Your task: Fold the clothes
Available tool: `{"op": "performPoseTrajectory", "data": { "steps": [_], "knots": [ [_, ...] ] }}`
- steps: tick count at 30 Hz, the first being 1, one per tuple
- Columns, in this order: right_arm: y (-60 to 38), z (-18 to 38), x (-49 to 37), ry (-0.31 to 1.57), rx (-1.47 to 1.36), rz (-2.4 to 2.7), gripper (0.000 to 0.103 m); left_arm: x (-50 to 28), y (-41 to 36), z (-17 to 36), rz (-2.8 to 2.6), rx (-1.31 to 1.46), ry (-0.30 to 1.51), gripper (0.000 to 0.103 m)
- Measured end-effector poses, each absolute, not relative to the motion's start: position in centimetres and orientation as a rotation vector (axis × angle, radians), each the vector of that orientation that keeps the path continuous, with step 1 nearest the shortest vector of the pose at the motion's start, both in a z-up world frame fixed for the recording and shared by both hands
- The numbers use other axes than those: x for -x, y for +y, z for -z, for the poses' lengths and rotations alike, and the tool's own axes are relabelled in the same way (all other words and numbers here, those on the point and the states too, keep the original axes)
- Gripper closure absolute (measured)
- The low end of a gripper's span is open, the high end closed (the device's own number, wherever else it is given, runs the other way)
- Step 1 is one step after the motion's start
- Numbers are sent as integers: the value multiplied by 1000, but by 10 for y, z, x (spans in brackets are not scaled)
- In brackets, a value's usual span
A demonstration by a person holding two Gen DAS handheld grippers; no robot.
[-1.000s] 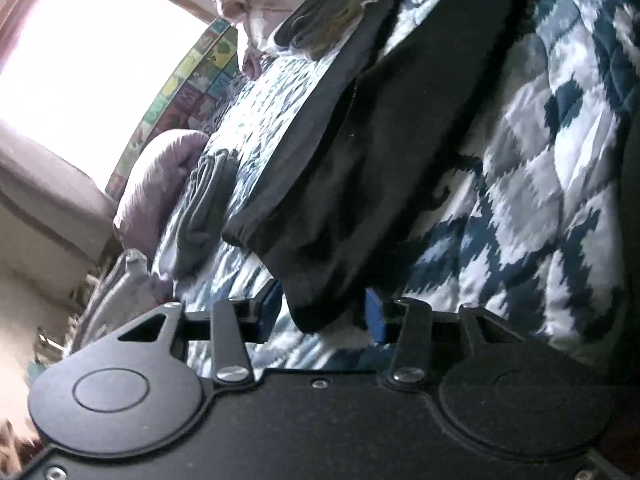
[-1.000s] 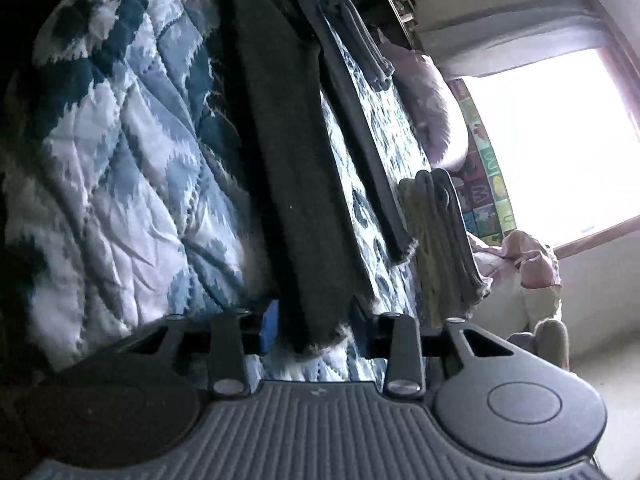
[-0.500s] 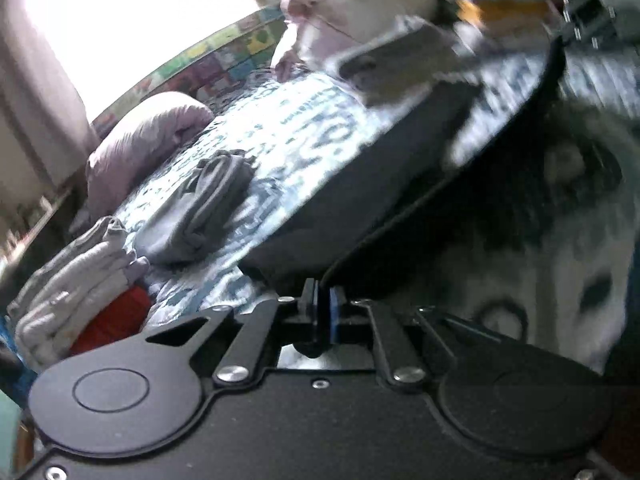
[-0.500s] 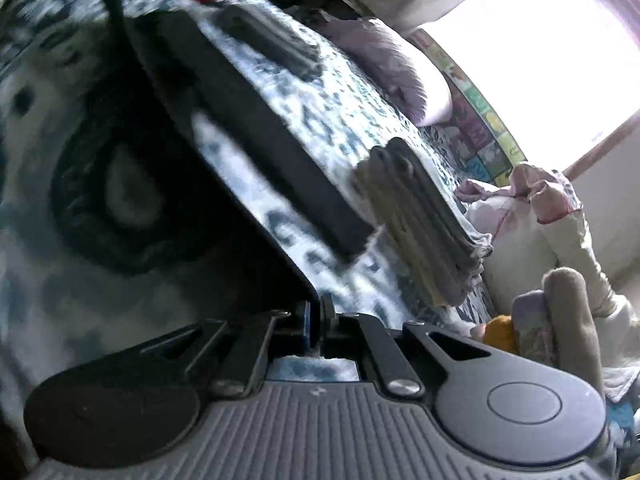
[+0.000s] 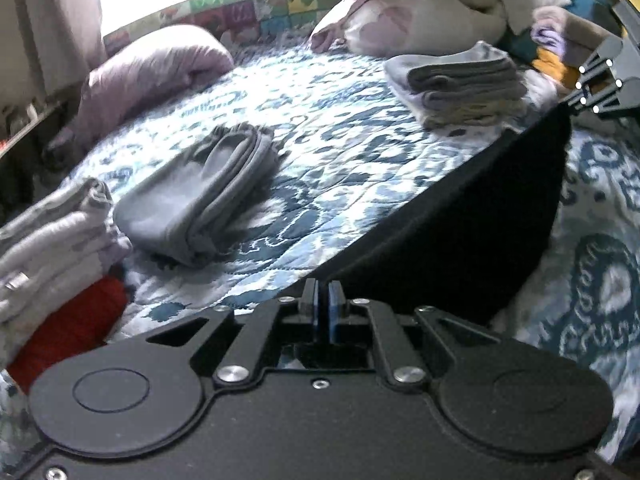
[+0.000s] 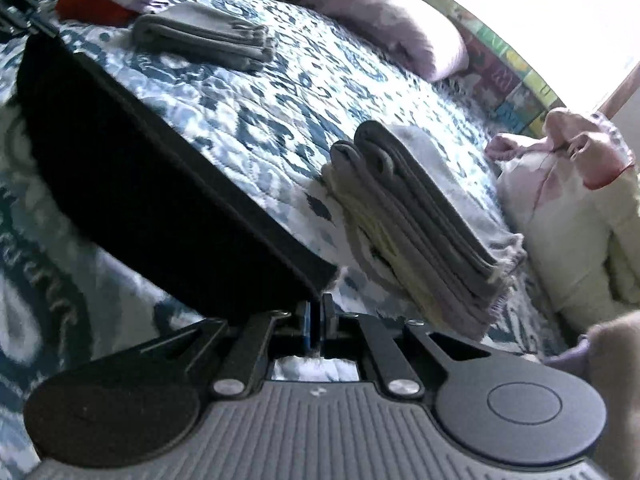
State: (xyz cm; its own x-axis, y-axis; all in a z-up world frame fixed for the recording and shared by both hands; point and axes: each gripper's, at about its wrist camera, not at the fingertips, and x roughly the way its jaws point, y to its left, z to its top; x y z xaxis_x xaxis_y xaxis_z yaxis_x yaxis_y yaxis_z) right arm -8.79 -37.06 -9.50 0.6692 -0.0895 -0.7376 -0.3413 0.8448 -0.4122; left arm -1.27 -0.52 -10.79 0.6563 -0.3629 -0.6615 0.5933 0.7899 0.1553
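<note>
**Dark garment lifted by two corners, ready for a fold**

The bed [image 5: 340,152], covered in a blue-and-white quilt, serves as the folding surface, with finished piles set round its edges so the middle stays free. A lilac pillow [image 5: 152,72] lies at the far side under the window.

The dark garment [image 5: 460,232] is the piece being worked: it hangs stretched between the two tools, its upper edge taut and its lower part sagging towards the quilt (held this way, presumably, so one end can be carried over the other).

A stack of grey folded cloths [image 6: 420,224] sits just beyond it; a second grey folded bundle [image 5: 200,196] lies well apart, near a red-and-white pile [image 5: 60,280].

The left gripper [image 5: 322,308] is clamped on one corner of the garment. The right gripper [image 6: 316,320] pinches the opposite corner, jaws squeezed tight on the fabric.
</note>
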Motion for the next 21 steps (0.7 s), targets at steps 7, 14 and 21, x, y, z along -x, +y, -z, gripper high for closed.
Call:
{"op": "performPoseTrajectory", "data": {
  "steps": [7,14,21],
  "knots": [
    [-381,106,44,889,500,-162,99,-20,-4,116,531,-308,740,100],
    [-393,120,13,932,414,-163,99,-46,-4,125,528,-250,762,101],
    [-409,150,-9,1009,258,-134,99,-61,5,135,512,-154,779,101]
  ]
}}
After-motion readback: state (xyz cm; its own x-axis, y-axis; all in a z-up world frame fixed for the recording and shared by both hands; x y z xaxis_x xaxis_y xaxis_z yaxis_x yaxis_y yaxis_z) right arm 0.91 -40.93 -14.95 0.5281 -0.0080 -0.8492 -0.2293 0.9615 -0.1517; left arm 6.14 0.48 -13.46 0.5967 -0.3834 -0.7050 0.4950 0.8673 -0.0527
